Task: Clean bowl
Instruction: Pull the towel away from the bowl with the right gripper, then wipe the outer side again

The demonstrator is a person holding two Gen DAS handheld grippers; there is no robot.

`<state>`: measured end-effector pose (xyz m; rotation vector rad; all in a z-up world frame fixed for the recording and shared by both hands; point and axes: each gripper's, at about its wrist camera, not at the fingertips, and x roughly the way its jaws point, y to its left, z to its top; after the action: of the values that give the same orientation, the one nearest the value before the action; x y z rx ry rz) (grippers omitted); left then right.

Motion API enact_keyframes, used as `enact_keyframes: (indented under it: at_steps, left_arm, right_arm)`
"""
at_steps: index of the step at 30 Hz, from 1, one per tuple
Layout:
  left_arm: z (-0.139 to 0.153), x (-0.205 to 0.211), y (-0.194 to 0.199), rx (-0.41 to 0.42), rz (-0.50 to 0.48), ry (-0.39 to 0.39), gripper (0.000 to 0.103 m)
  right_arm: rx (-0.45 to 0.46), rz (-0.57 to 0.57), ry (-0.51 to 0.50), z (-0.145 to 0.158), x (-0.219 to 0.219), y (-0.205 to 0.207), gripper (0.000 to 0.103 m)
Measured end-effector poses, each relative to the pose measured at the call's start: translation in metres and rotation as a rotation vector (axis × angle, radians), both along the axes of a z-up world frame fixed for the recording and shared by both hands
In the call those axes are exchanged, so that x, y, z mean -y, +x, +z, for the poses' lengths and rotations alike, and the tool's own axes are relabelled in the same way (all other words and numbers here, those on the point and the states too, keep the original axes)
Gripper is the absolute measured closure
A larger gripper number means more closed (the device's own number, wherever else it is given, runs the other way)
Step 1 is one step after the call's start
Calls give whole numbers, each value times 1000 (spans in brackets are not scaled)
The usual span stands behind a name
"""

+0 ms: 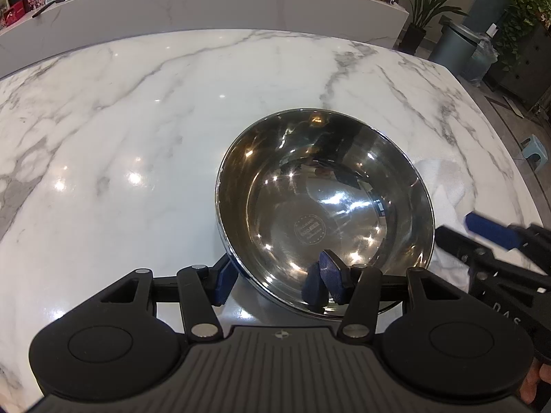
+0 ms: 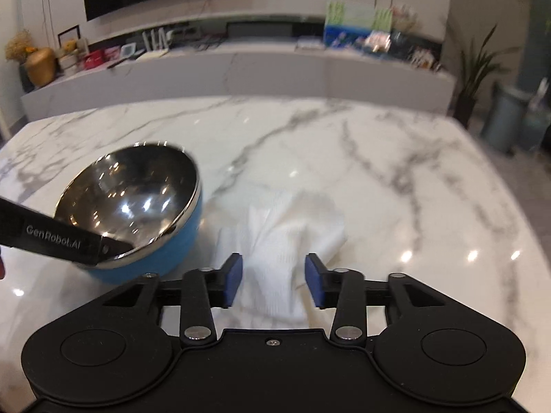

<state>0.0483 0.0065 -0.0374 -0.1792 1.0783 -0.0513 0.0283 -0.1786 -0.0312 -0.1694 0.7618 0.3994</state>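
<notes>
Steel bowl with a blue outer shell, on the white marble table, right of centre in the left wrist view, tilted toward the camera. Left gripper straddling the near rim: one blue pad outside against the wall, the other pad inside the polished basin. Pads spread about the wall; whether actually pinching it, cannot tell. Round stamped mark on the bowl's floor. Crumpled white cloth flat on the marble just right of the bowl, touching or nearly touching its side. Right gripper low over the cloth's near edge, fingers apart, blue pads either side of the fabric, nothing clamped. Part of a hand at the lower right edge of the left view.
</notes>
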Motion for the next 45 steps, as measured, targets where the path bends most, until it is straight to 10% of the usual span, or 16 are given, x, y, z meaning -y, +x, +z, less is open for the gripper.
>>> enact_keyframes:
  at_steps: [18,28,34,45]
  left_arm:
    - [0,1,-2,1,0,2,53]
    - [0,2,-2,3,-5,8,52]
    - [0,8,-3,16,-46,10,53]
    - [-2,1,-2,-56,30,-49,41]
  right_arm:
    - [-16,-7,-128,-25,-14,7,54]
    - [-40,-34,-78,-22,0,9,84]
    - [127,2,-72,10,-5,-4,84]
    - [28,118,-119,-4,-22,-13,84]
